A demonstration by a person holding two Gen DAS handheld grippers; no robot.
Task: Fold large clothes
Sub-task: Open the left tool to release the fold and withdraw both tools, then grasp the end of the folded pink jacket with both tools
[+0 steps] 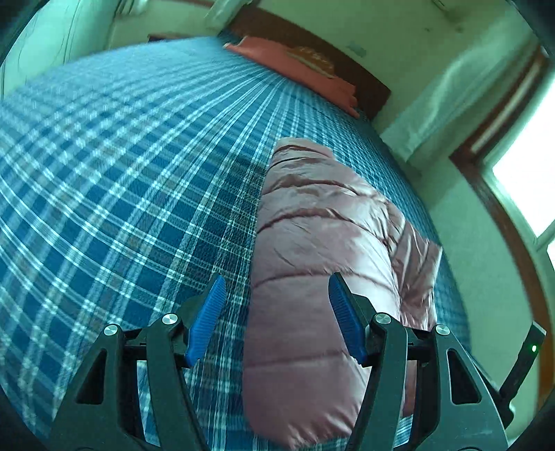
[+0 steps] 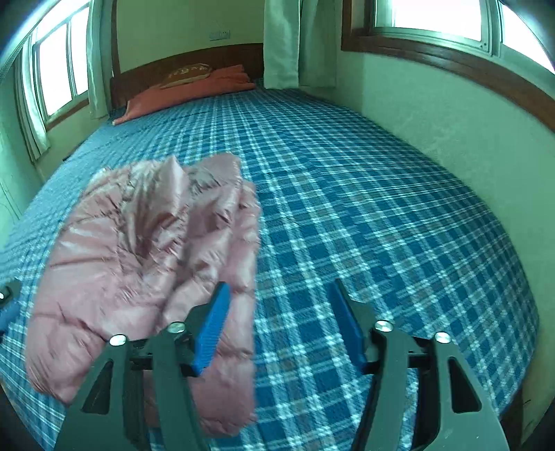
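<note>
Both grippers I hold stand open with nothing between their blue pads: my left gripper (image 1: pixel 277 312) hangs over the near edge of the pink puffer jacket (image 1: pixel 312 249), my right gripper (image 2: pixel 279 322) just right of it. Folded, the jacket lies on the blue plaid bedspread (image 2: pixel 364 208); far off, a red pillow (image 2: pixel 194 92) meets the headboard (image 2: pixel 187 64).

The jacket (image 2: pixel 145 270) lies on the bed (image 2: pixel 364 215), near its front end. The pillow (image 2: pixel 187 92) lies at the far end, against the headboard (image 2: pixel 194 62). A wall with a window (image 2: pixel 433 17) runs along the bed's right side.
</note>
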